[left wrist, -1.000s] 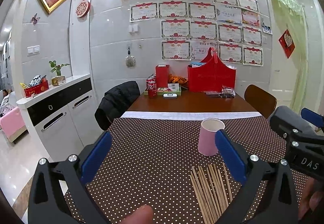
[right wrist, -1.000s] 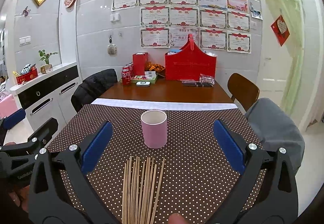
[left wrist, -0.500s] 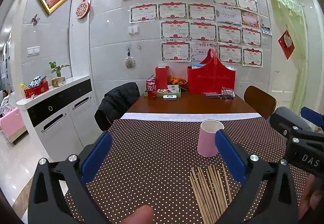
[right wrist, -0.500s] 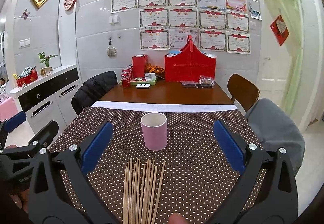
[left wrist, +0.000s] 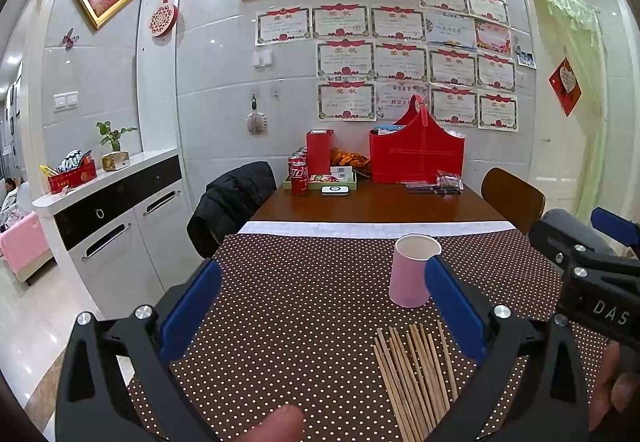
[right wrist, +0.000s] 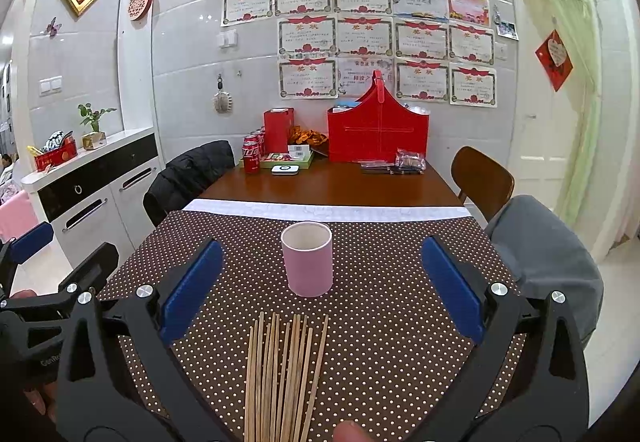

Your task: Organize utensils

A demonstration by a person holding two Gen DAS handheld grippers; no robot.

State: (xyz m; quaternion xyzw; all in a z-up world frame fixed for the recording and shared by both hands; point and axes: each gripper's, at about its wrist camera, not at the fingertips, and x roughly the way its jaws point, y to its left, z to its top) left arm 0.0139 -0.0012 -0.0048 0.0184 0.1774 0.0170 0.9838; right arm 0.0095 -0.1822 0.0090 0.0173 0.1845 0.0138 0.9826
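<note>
A pink cup (right wrist: 307, 264) stands upright on the brown dotted tablecloth (right wrist: 380, 262), empty as far as I can see. Several wooden chopsticks (right wrist: 282, 374) lie side by side just in front of it, pointing toward it. My right gripper (right wrist: 320, 290) hovers above the chopsticks, open, its blue pads wide on either side of the cup. In the left wrist view the cup (left wrist: 412, 270) and the chopsticks (left wrist: 414, 374) sit to the right. My left gripper (left wrist: 320, 302) is open over bare cloth, left of the chopsticks. Nothing is held.
Red cans (right wrist: 251, 158), a red box, a red basket (right wrist: 378, 130) and packets crowd the far end of the wooden table (right wrist: 332, 188). Chairs stand at both sides, one with a black jacket (right wrist: 188, 178). A white sideboard (left wrist: 108, 202) runs along the left.
Both views have barely shifted; the cup and chopsticks sit slightly differently in frame. Both grippers stay open and nothing was picked up.
</note>
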